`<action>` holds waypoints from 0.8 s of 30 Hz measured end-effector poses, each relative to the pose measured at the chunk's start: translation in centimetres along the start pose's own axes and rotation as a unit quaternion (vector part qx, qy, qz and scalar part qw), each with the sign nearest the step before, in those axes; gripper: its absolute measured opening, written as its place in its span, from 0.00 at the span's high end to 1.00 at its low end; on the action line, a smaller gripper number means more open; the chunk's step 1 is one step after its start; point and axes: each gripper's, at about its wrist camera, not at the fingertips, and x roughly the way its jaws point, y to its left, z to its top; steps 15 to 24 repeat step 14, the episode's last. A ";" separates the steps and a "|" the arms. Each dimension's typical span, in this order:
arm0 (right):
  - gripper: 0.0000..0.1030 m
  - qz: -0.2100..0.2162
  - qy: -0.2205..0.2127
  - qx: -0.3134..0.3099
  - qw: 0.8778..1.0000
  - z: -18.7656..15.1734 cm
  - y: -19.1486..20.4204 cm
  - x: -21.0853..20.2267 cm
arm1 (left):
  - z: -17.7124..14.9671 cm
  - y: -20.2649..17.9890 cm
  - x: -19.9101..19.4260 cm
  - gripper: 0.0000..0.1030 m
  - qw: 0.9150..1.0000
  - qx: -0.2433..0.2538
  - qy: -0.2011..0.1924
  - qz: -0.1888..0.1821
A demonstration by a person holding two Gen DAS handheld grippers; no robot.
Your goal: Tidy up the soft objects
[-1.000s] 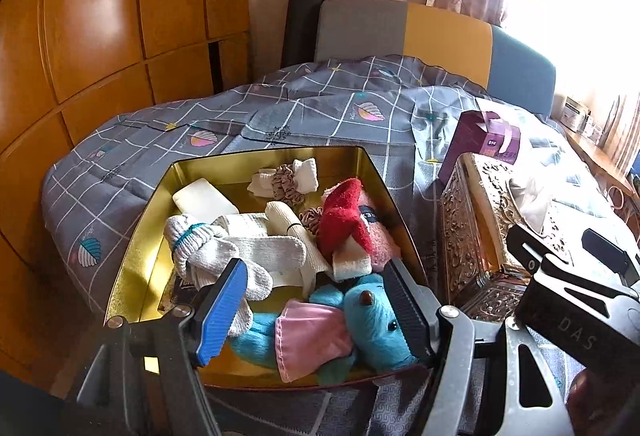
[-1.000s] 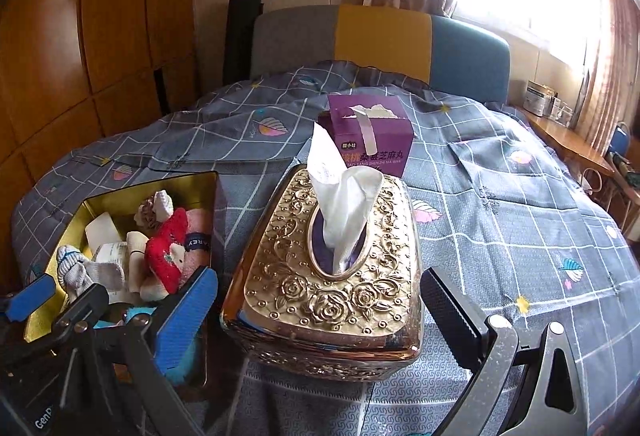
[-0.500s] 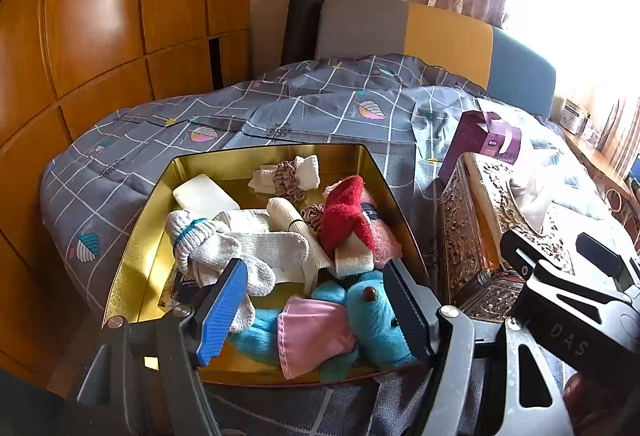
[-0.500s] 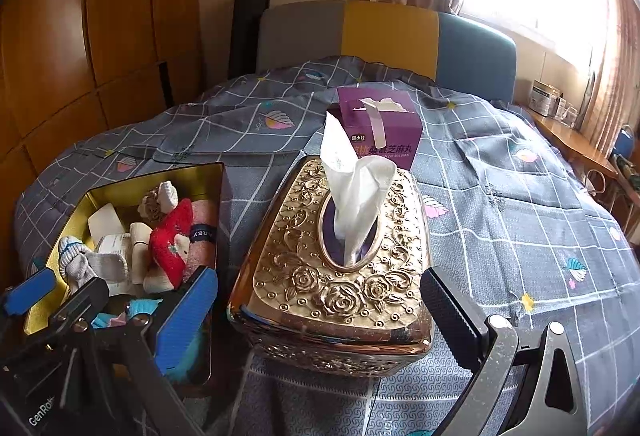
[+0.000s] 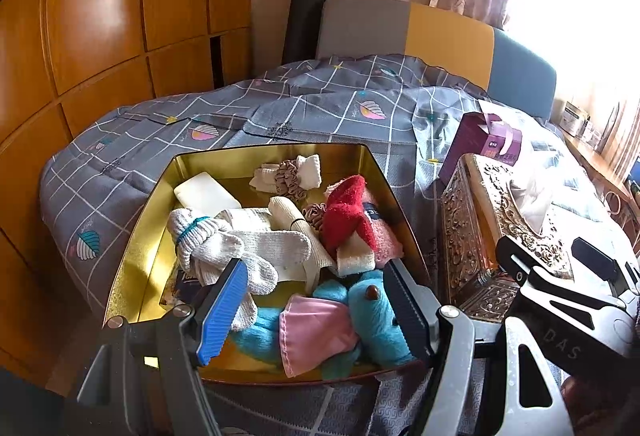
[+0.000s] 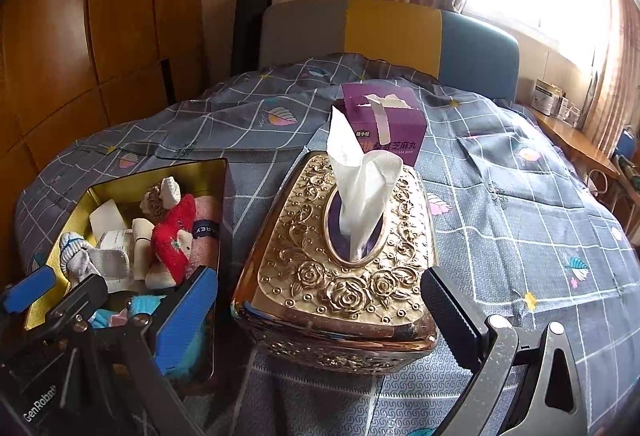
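The left claw (image 5: 316,300) hovers with jaws apart at lower centre, framing the blue plush bear in a pink dress (image 5: 344,324) inside the gold metal tin (image 5: 136,260), likely ready to grab. The right claw (image 6: 320,320), jaws wide apart, straddles the ornate gold tissue box (image 6: 344,276) without touching.

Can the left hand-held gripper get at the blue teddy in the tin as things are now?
Probably yes. The left hand-held gripper is open just above the blue teddy, which lies on top at the tin's near edge, with nothing covering it.
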 end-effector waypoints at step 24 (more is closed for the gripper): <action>0.01 -0.004 -0.002 -0.006 1.000 -0.2 0.3 0.1 | 0.0 0.4 -0.4 0.39 1.000 0.001 -0.017 -0.001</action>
